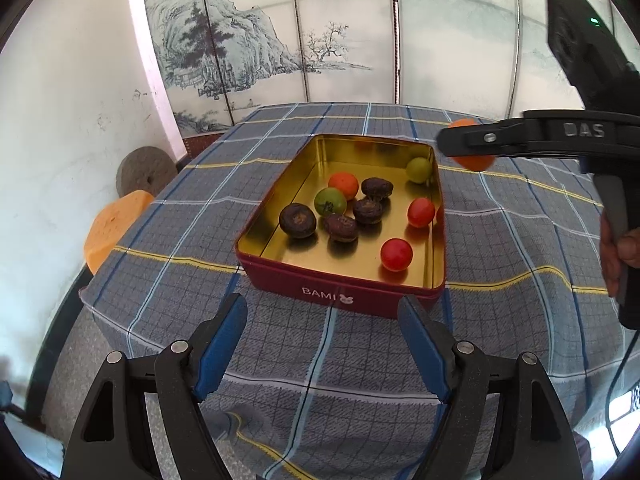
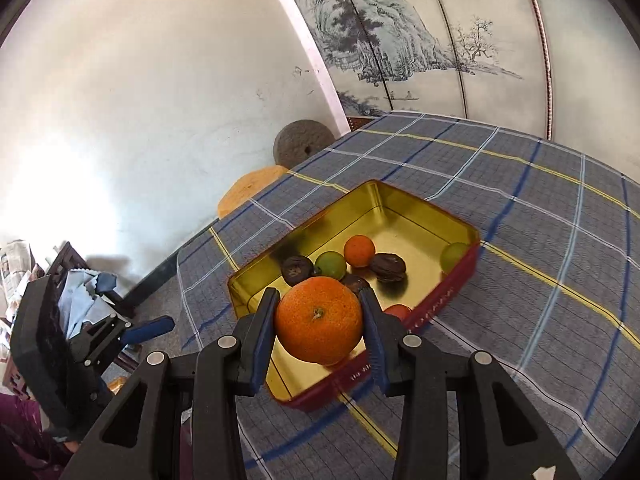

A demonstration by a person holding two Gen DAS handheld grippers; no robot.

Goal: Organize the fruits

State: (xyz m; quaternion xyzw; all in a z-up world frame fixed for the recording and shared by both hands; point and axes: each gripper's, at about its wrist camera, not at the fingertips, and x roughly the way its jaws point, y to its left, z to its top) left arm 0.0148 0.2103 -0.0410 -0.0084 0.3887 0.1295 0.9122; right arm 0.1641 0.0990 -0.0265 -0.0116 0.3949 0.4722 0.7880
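item: red tin (image 1: 332,294), gold inside, marked "bami" on its near wall; sits on a grey-blue checked tablecloth (image 1: 520,248) at the centre of the left wrist view, and at centre-right of the right wrist view (image 2: 436,300).

contents of the tin, left wrist view:
- two red small fruits, one at the near right (image 1: 396,255), one above it by the right wall (image 1: 421,212)
- one orange-red small fruit (image 1: 343,185), mid-tin
- one green small fruit with a dark stem (image 1: 330,201), touching the orange-red one
- one pale green small fruit (image 1: 419,169), far right corner
- four dark wrinkled fruits: one at the left (image 1: 297,221), one at the centre front (image 1: 341,227), one just right of it (image 1: 368,210), one behind (image 1: 377,188); the last three bunch close together

item: orange (image 2: 319,319), large, stem end facing the camera; held at the lower centre of the right wrist view, in front of the tin's near corner. in the left wrist view only slivers of it (image 1: 474,162) show, to the right of the tin.

item: right gripper (image 2: 320,320), blue pads pinching the orange from both sides; seen from the side at the upper right of the left wrist view (image 1: 472,145).

item: left gripper (image 1: 323,350), lower centre of its own view, fingers spread wide with nothing between them, short of the tin's near wall; seen at the lower left of the right wrist view (image 2: 148,330).

background: painted landscape screen (image 1: 248,48); round stone disc (image 1: 146,172) against the white wall; orange stool (image 1: 114,226) beside the table edge.
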